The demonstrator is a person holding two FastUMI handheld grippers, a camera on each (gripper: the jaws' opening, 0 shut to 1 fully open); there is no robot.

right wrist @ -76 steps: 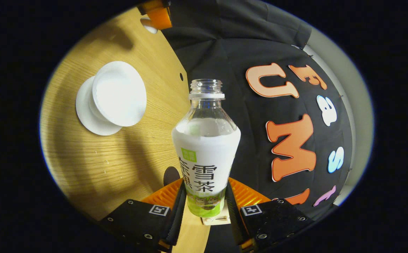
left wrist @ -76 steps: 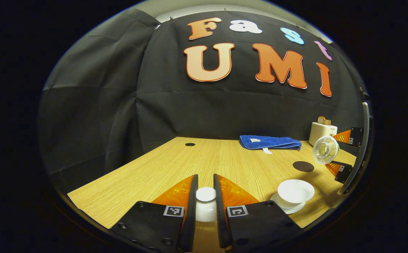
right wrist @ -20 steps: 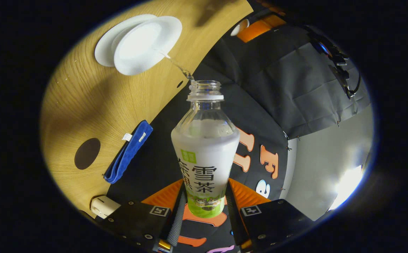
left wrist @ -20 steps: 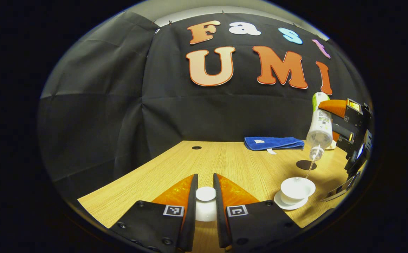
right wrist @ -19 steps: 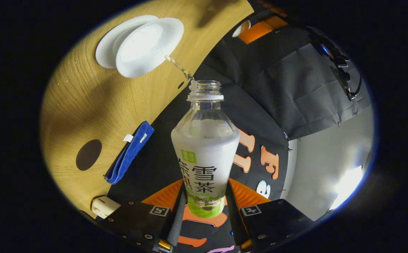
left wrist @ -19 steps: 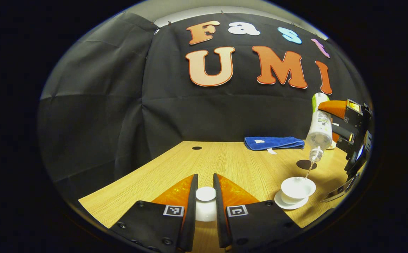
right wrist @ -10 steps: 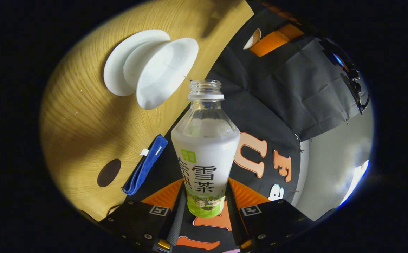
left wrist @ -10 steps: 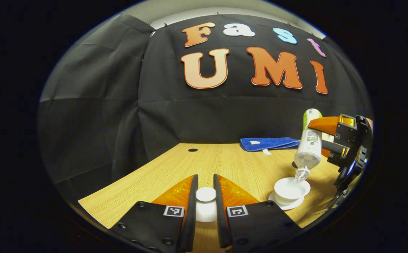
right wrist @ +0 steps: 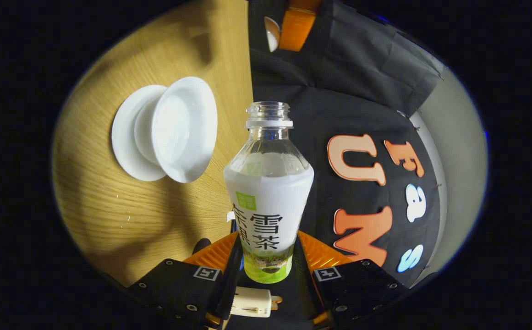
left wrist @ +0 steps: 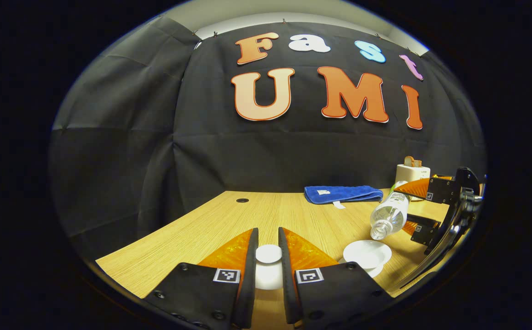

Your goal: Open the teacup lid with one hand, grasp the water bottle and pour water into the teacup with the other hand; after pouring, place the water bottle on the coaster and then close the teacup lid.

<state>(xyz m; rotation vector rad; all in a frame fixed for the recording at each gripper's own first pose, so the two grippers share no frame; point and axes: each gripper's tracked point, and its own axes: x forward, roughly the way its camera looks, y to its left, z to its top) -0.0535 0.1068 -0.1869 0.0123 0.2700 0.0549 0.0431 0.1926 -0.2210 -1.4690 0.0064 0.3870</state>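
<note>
Since a moment ago, the water bottle [right wrist: 268, 192] has swung back from its steep pour to lie nearly level, its open mouth beside the teacup [left wrist: 366, 253] and no stream running. My right tool [right wrist: 268, 270] clamps the bottle's labelled lower body between both fingers. The cup stands open on its saucer [right wrist: 130, 137] on the desk [left wrist: 229, 229]. My left tool [left wrist: 268, 263] grips the teacup lid [left wrist: 268, 254] by its knob, held off to the left of the cup. A blue cloth [left wrist: 342, 194] lies folded at the desk's far edge.
</note>
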